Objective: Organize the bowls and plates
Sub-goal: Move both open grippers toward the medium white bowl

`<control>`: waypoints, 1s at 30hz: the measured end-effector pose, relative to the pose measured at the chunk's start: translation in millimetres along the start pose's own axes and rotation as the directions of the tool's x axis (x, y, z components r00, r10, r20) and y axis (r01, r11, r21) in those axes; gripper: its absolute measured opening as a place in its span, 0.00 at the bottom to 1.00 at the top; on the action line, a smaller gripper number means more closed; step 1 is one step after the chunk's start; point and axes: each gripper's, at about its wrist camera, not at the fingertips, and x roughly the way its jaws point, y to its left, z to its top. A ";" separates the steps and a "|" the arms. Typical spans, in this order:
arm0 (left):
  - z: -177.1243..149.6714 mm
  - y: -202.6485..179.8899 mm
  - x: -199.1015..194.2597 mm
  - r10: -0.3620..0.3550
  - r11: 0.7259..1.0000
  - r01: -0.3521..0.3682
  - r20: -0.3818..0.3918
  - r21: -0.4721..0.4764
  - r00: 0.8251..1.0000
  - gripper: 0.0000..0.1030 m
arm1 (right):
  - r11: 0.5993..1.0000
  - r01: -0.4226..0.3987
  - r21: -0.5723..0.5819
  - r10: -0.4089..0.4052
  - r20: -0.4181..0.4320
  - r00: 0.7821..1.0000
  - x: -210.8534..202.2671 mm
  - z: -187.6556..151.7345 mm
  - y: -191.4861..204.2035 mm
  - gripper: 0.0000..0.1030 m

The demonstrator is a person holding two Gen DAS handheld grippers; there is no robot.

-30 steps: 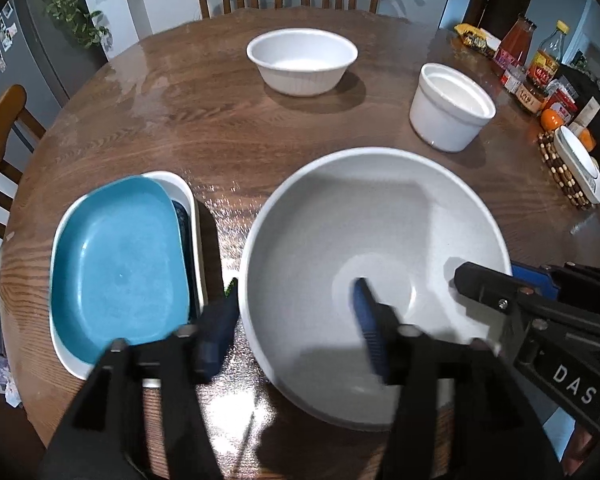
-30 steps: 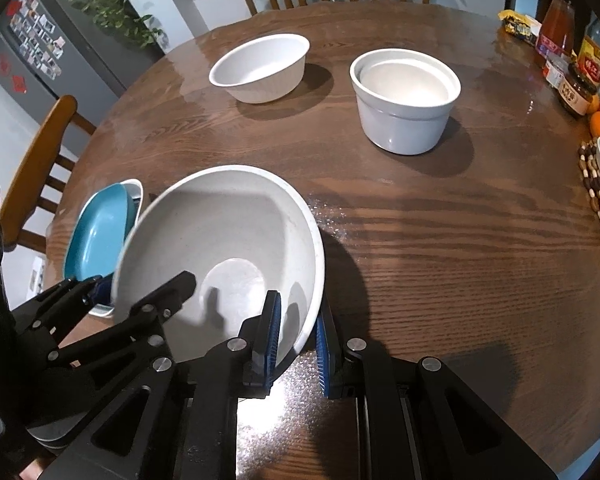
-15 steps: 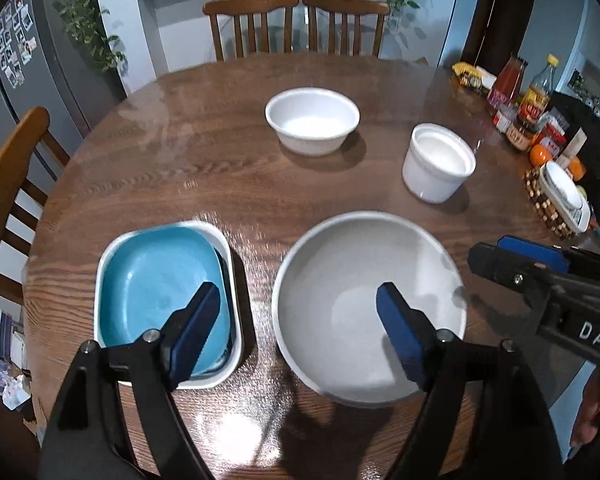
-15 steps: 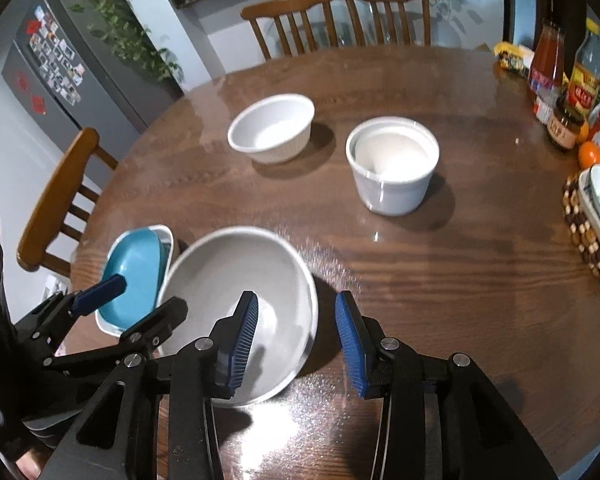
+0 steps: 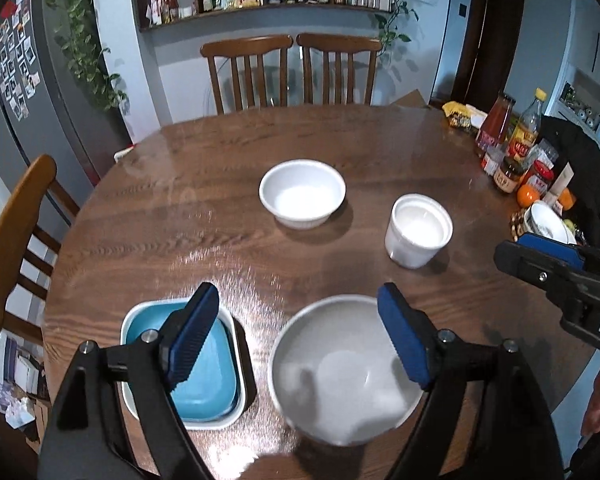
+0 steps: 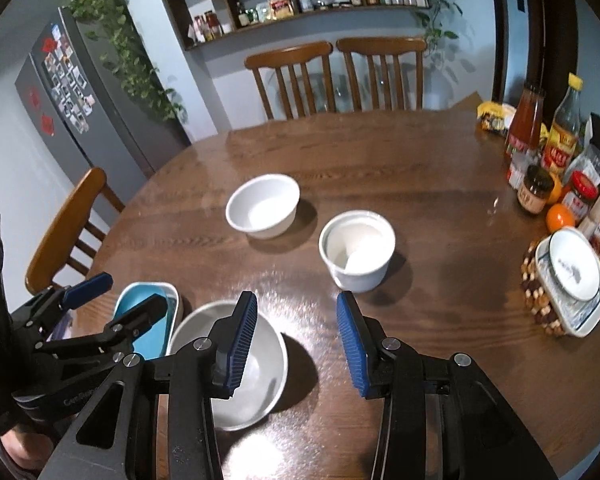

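Left wrist view: left gripper (image 5: 300, 332) spread wide, blue pads (image 5: 192, 336) clear of everything, nothing between them, jaws lately opening. Below the right pad, low centre of frame, big grey bowl (image 5: 340, 368) standing empty on the table. Under the left pad, lower left, blue plate (image 5: 216, 384) nested in a white rectangular dish (image 5: 236, 408), just beside the bowl. Further up, centre, small white bowl (image 5: 302, 193), empty; to its right a white straight-sided pot (image 5: 418, 230), well apart from both. At right edge, tip of the right gripper (image 5: 540, 256).

Right wrist view: right gripper (image 6: 296, 332) parted to a moderate gap, holding nothing, jaws lately opening; left pad over the grey bowl's rim without touching, right pad over bare wood. Left gripper at lower left above the blue plate.

Round dark wooden table (image 6: 440, 184) with glare spots; bottles and jars (image 6: 540, 148) at right edge, oranges, a patterned dish on a beaded mat (image 6: 540, 300). Wooden chairs (image 6: 340, 76) behind, fridge with photos upper left, trailing plant, wall shelf of jars above.
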 end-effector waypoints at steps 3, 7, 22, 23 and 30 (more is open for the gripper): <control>11.2 -4.0 -0.1 0.002 1.000 -0.002 0.022 0.011 1.000 0.79 | 1.000 0.005 -0.017 -0.005 0.019 1.000 -4.2 10.0 1.1 0.41; 28.1 -6.3 1.4 0.007 1.000 -0.007 0.048 0.016 0.999 0.79 | 0.999 0.016 -0.036 -0.014 0.037 0.999 -4.5 25.1 3.1 0.41; 68.7 12.0 54.3 0.055 0.998 -0.054 0.006 -0.040 0.998 0.79 | 1.000 -0.016 -0.017 0.015 -0.032 0.999 55.8 66.7 -3.5 0.41; 70.3 14.8 61.5 0.056 0.997 -0.056 -0.004 -0.049 0.998 0.79 | 1.000 -0.018 -0.018 0.017 -0.048 0.999 66.1 69.8 -3.2 0.41; 74.7 41.9 114.2 0.088 0.987 -0.100 -0.098 -0.126 0.991 0.79 | 1.000 -0.020 -0.009 0.018 -0.144 0.989 125.3 80.8 -4.3 0.41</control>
